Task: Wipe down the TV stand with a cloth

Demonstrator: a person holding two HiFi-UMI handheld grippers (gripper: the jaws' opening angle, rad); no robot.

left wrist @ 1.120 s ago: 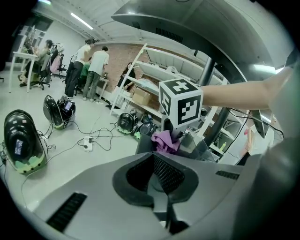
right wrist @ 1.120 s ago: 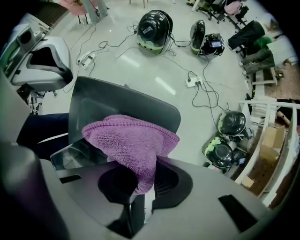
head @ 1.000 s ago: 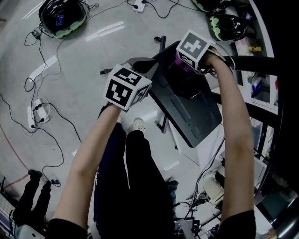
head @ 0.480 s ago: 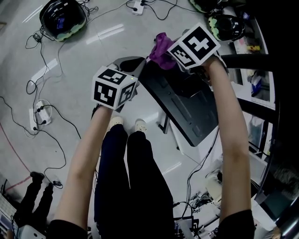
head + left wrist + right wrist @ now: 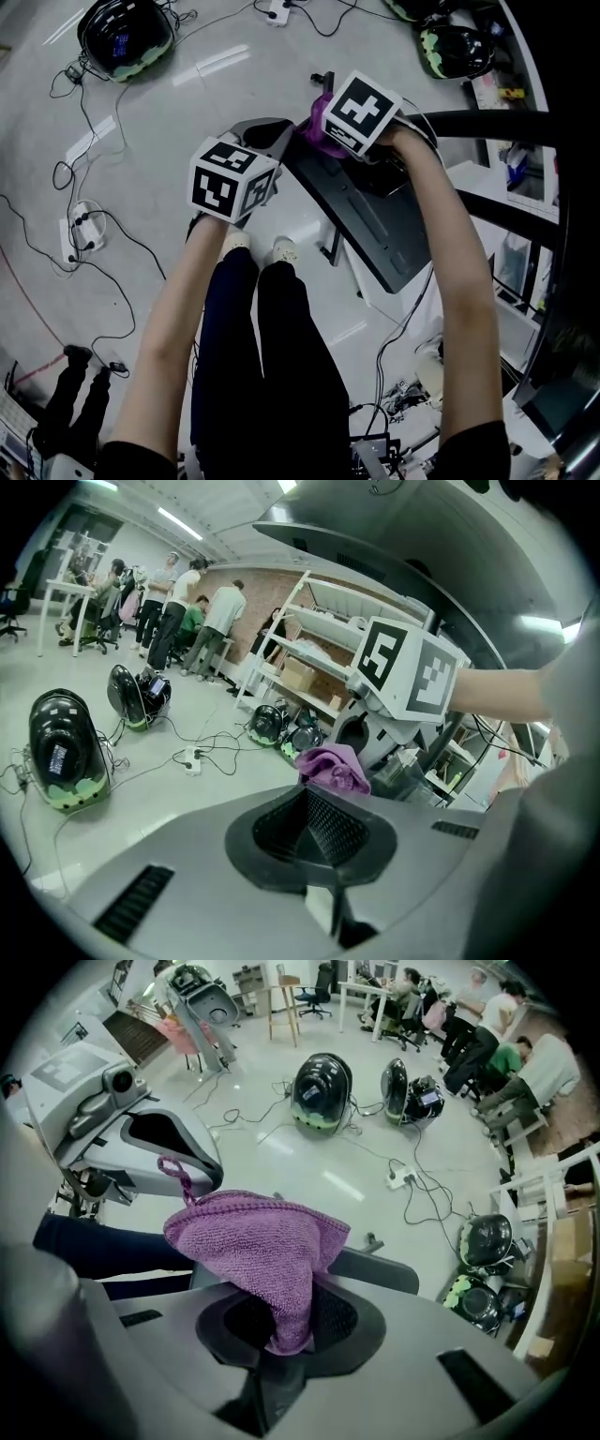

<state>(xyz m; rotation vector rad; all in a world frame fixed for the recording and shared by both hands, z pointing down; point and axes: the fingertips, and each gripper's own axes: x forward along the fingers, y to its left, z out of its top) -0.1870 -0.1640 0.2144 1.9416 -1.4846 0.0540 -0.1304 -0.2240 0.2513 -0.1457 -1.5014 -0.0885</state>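
Recorded both forearms stretched forward, side by side. Found right gripper clamped on purple knitted cloth, with cloth at far upper end of black flat TV stand; could not confirm contact. Found left gripper closed on nothing, near that same end, above glossy grey floor.

The floor is pale grey and glossy, with black cables running over it and a white power strip at the left edge of the head view. In the left gripper view, a brick wall and white shelves stand in the upper middle, with long ceiling lights at the upper left.
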